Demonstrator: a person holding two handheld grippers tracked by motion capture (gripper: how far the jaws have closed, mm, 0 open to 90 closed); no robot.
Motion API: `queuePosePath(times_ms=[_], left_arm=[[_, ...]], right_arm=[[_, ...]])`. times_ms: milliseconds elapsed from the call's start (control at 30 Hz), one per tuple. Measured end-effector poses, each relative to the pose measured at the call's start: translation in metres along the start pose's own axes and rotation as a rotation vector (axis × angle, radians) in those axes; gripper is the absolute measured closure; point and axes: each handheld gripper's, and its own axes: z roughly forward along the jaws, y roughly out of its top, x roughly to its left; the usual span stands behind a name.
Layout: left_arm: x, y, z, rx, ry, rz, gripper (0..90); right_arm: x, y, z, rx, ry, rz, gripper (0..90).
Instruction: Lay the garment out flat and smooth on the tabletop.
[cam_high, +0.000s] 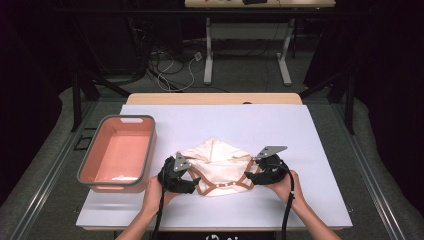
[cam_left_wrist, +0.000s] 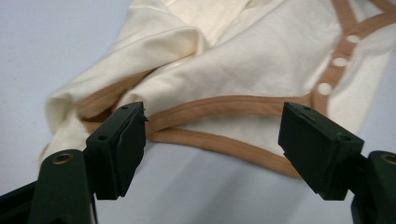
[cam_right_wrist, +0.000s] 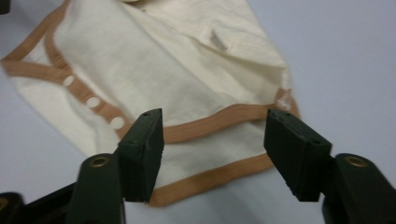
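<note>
A cream baby bodysuit (cam_high: 217, 165) with tan trim and white snaps lies crumpled on the white table top (cam_high: 280, 125), near its front middle. My left gripper (cam_high: 192, 181) sits at the garment's left leg edge, open, with the tan hem (cam_left_wrist: 219, 105) just beyond its jaws and nothing between them. At the garment's right side my right gripper (cam_high: 250, 176) is open too. Its jaws straddle a tan-trimmed leg opening (cam_right_wrist: 215, 123) without closing on it. The row of snaps (cam_right_wrist: 93, 101) runs off to the left in the right gripper view.
A pink tub with a grey rim (cam_high: 118, 152) stands at the table's left, with a little white cloth in its near end. Bare table lies behind and right of the garment. A desk frame and cables are on the floor beyond.
</note>
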Motion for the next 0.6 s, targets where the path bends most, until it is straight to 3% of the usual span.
queuePosePath(times_ms=[133,233,400,600], left_arm=[[-0.011,-0.001,-0.001,-0.004,-0.043,0.025,24.4],[-0.019,-0.003,0.002,0.002,-0.104,0.041,25.0],[-0.027,-0.001,0.009,0.005,-0.142,0.07,28.5],[-0.029,-0.004,0.019,0.017,-0.17,0.066,32.1]], right_arm=[[0.009,-0.003,-0.002,0.003,0.026,-0.017,51.4],[0.02,-0.005,-0.001,0.024,0.042,-0.055,61.0],[0.025,-0.004,0.003,0.022,0.079,-0.061,63.2],[0.03,-0.003,0.014,0.049,0.104,-0.068,63.0]])
